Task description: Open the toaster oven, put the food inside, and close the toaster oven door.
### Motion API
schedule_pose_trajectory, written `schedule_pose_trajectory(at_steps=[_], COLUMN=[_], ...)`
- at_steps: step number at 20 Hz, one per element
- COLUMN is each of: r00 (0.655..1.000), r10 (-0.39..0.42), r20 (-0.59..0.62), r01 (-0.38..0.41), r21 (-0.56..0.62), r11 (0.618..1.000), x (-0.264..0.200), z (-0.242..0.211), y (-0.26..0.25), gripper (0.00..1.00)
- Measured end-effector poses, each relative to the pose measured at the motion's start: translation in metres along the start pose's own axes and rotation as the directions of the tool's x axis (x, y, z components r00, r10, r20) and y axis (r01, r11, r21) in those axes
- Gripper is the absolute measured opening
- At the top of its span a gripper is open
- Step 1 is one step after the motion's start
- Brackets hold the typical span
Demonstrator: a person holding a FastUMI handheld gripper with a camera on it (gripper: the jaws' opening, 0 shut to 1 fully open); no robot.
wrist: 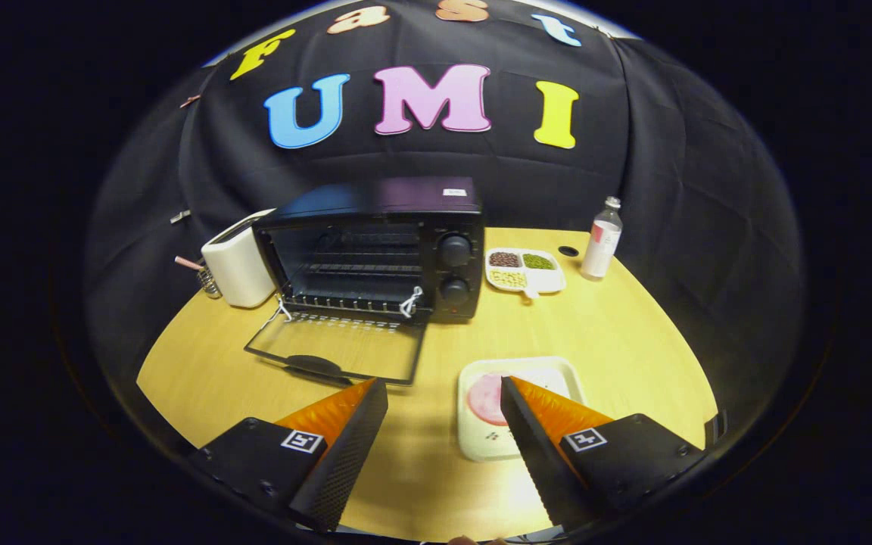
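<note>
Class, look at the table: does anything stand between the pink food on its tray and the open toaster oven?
Nothing visible does. The open gripper hovers above the pink food on its tray; bare table leads to the toaster oven, door folded down.

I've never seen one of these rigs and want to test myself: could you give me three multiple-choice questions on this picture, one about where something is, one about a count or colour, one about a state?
1. Where is the white tray with the pink food?
A. inside the oven
B. on the table, partly behind one gripper finger
C. on top of the oven

2. How many knobs are on the toaster oven?
A. one
B. two
C. four

3. How is the oven door?
A. folded down open
B. shut
C. taken off

Answers:
1. B, since the right finger overlaps it on the table, with the gripper open and empty.
2. B, one knob above the other.
3. A, it lies flat, racks exposed.
</note>
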State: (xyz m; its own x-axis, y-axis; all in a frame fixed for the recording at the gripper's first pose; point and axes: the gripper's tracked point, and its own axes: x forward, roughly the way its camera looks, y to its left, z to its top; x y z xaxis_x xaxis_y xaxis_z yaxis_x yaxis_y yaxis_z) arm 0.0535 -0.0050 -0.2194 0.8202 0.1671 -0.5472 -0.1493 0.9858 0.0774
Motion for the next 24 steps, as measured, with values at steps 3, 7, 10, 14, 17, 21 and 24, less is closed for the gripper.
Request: schedule_pose_trajectory(at_steps=[3,7,10,14,17,21,24], r00=[1.0,0.996,0.99,0.977,0.962,0.945,0.936], r10=[0.002,0.038,0.061,0.082,0.089,0.101,0.105], r20=[-0.015,-0.081,-0.125,-0.195,-0.258,-0.312,-0.335], r01=[-0.002,-0.032,-0.047,-0.051,-0.04,-0.04,-0.045], r21=[0.032,0.077,0.113,0.159,0.188,0.195,0.182], r11=[0.999,0.997,0.992,0.986,0.981,0.98,0.982], x=[0.001,0.013,0.026,0.048,0.063,0.073,0.077], z=[0.011,0.003,-0.012,-0.038,-0.06,-0.08,-0.089], y=[-0.037,-0.073,-0.098,-0.122,-0.133,-0.135,-0.134], gripper=[0.99,1.0,1.0,1.0,1.0,0.97,0.97])
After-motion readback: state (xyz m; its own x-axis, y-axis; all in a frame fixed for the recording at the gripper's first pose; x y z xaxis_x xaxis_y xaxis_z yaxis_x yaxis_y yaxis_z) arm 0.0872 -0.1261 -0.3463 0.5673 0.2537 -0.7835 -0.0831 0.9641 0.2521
